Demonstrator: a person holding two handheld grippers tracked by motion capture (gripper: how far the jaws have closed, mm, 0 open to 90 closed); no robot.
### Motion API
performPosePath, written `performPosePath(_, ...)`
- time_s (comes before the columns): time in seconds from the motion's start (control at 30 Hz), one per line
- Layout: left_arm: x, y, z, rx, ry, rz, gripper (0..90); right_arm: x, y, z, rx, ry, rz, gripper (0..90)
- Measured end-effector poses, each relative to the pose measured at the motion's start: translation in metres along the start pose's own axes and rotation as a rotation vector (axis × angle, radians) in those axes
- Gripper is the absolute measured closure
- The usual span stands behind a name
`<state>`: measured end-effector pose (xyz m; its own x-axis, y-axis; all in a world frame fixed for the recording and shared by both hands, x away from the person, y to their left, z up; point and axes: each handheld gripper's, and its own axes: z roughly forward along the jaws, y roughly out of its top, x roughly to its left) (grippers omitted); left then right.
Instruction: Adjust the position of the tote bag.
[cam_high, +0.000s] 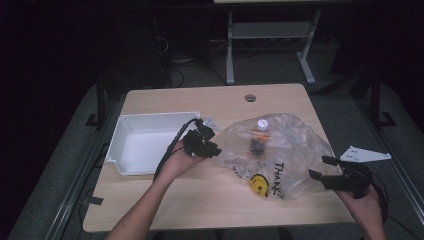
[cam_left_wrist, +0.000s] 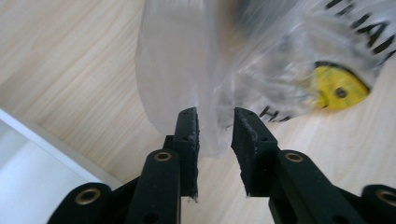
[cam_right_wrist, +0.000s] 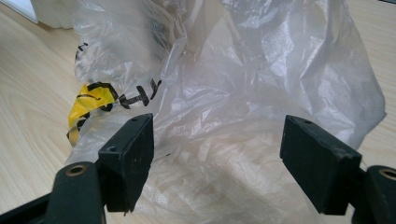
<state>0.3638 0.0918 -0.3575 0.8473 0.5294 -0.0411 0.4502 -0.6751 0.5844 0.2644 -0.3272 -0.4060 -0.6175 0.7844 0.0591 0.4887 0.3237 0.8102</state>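
The wooden table (cam_high: 165, 200) is being used as the work surface, with everything kept toward its middle, within reach of both hands.

A clear plastic bag (cam_high: 295, 145) printed with black lettering and a yellow smiley is lying crumpled right of centre on the table. It is being handled as the working item; its spread across the table is judged to be leaving it open to both hands, one at each side.

A white tray (cam_high: 131, 126) is sitting at the left of the table, its right wall near the bag. Nothing can be made out inside it; it is judged to be kept close as a source or destination for items.

A small bottle (cam_high: 259, 135) with a white cap and dark lower part is being seen through the film, upright or nearly so, in the upper middle of the bag. Whether it is fully enclosed cannot be told.

The left gripper (cam_left_wrist: 215, 140) is being held at the bag's left edge, between tray and bag. Its jaws are standing partly apart with a fold of the film hanging in the gap; the pads are not being pressed on it, so the edge is judged to be released or about to be re-gripped.

The right gripper (cam_right_wrist: 217, 163) is being held at the bag's right side, level with the table, jaws spread wide. Film is lying between and beyond them, but nothing is being clamped; a ready position for catching the near edge is inferred.
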Motion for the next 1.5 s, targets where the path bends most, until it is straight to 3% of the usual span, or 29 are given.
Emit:
performPosePath(0.23,-0.008,0.020,-0.015,-0.047,-0.002,0.037,61.4,0.000,0.000,0.000,0.003,0.001,0.004,25.5)
performPosePath(0.4,-0.010,0.040,-0.017,-0.055,0.006,0.060,58.5,-0.001,-0.001,0.001,0.002,0.002,0.006,25.5)
performPosePath(0.77,-0.013,0.082,-0.006,-0.056,-0.001,0.112,43.1,-0.005,-0.002,0.000,0.002,0.005,0.012,25.5)
performPosePath(0.97,-0.012,0.098,0.011,-0.021,-0.022,0.127,40.1,-0.007,-0.003,-0.001,-0.005,0.005,0.018,25.5)
performPosePath(1.1,-0.012,0.102,0.024,0.012,-0.024,0.128,43.4,-0.010,-0.004,-0.003,-0.011,0.002,0.027,25.5)
performPosePath(1.33,-0.010,0.101,0.034,0.039,-0.016,0.145,67.6,-0.011,-0.005,-0.003,-0.011,0.002,0.031,25.5)
performPosePath(1.37,-0.011,0.100,0.034,0.037,-0.015,0.141,77.1,-0.010,-0.005,-0.003,-0.012,0.002,0.030,25.5)
performPosePath(1.4,-0.011,0.099,0.034,0.038,-0.015,0.152,81.2,-0.010,-0.005,-0.003,-0.012,0.002,0.031,25.5)
performPosePath(1.5,-0.010,0.095,0.032,0.044,-0.015,0.155,87.0,-0.010,-0.005,-0.004,-0.012,0.001,0.033,25.5)
